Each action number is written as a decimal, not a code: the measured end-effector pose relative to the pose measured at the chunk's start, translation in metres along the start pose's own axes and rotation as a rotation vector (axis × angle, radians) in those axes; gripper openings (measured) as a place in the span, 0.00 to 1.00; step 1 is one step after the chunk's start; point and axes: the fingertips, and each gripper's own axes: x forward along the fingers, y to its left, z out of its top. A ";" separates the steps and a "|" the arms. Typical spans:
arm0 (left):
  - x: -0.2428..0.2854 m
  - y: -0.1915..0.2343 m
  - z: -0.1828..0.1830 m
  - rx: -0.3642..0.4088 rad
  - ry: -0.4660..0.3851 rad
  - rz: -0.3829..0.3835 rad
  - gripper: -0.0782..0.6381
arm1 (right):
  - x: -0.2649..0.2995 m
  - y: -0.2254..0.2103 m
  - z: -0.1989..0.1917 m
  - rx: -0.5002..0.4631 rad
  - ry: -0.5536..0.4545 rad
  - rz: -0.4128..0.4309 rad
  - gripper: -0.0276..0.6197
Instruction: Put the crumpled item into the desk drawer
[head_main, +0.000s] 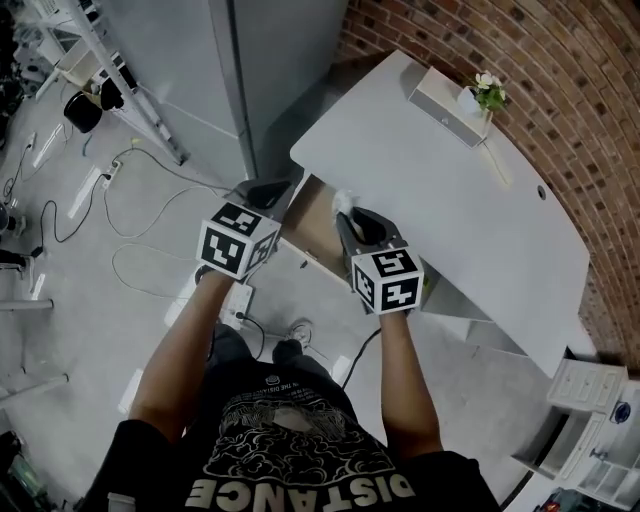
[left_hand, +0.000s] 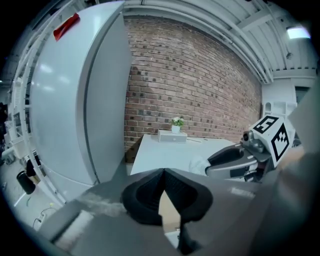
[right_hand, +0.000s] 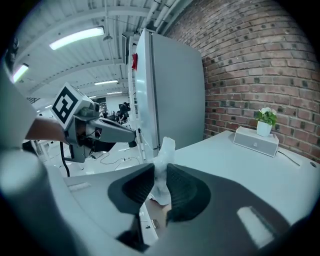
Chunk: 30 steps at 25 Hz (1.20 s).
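The crumpled white item (right_hand: 164, 156) is pinched between the jaws of my right gripper (right_hand: 161, 170), which is shut on it. In the head view it (head_main: 343, 203) hangs over the open drawer (head_main: 312, 228), whose tan inside shows under the near edge of the white desk (head_main: 450, 200). My left gripper (head_main: 264, 195) hovers just left of the drawer. Its jaws (left_hand: 163, 172) are shut with nothing between them. From the left gripper view, the right gripper (left_hand: 232, 161) and the white item (left_hand: 198, 164) sit to the right, above the desk corner.
A tall grey cabinet (head_main: 250, 70) stands left of the desk, against the brick wall (head_main: 530, 70). A white box (head_main: 447, 105) and a small potted plant (head_main: 488, 92) rest at the desk's far edge. Cables (head_main: 130, 200) trail over the floor. White drawer units (head_main: 590, 420) stand at lower right.
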 end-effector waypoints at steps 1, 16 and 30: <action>-0.002 0.001 -0.003 -0.009 0.003 0.013 0.10 | 0.002 0.000 -0.003 -0.002 0.005 0.007 0.16; -0.017 0.026 -0.065 -0.162 0.028 0.125 0.10 | 0.050 0.008 -0.048 -0.035 0.115 0.108 0.17; 0.018 0.034 -0.106 -0.202 0.026 0.089 0.10 | 0.094 -0.002 -0.106 -0.061 0.230 0.123 0.17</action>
